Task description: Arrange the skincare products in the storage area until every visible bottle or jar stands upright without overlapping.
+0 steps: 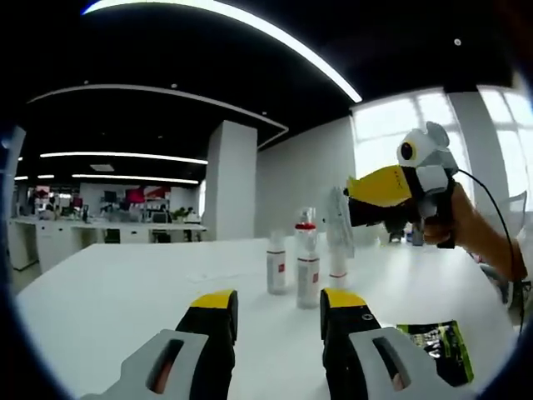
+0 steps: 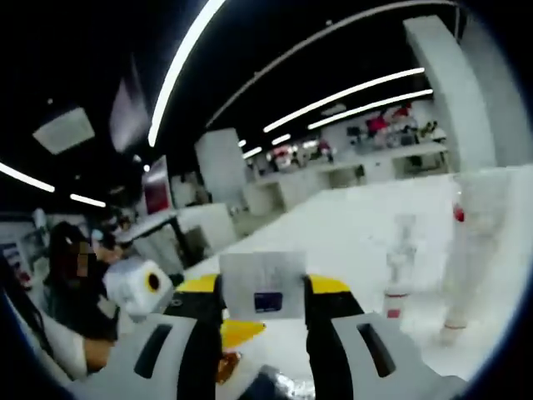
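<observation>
Three small spray bottles stand upright on the white table (image 1: 125,292): a white one (image 1: 276,263), a red-capped one (image 1: 307,268) and a third (image 1: 337,268) behind it. My left gripper (image 1: 279,308) hovers low before them, open with nothing between its fingers. My right gripper (image 1: 351,200) hangs in the air above and right of the bottles, held by a hand (image 1: 475,229). In the right gripper view my right gripper (image 2: 264,287) is shut on a clear flat bottle (image 2: 262,283) with a dark label. Two standing bottles (image 2: 400,262) (image 2: 465,267) show blurred at the right.
A green packet (image 1: 435,348) lies flat on the table beside my left gripper's right jaw. The table's broad left part is bare. A seated person (image 2: 71,292) is at the left in the right gripper view. Office desks and a pillar (image 1: 231,179) stand far behind.
</observation>
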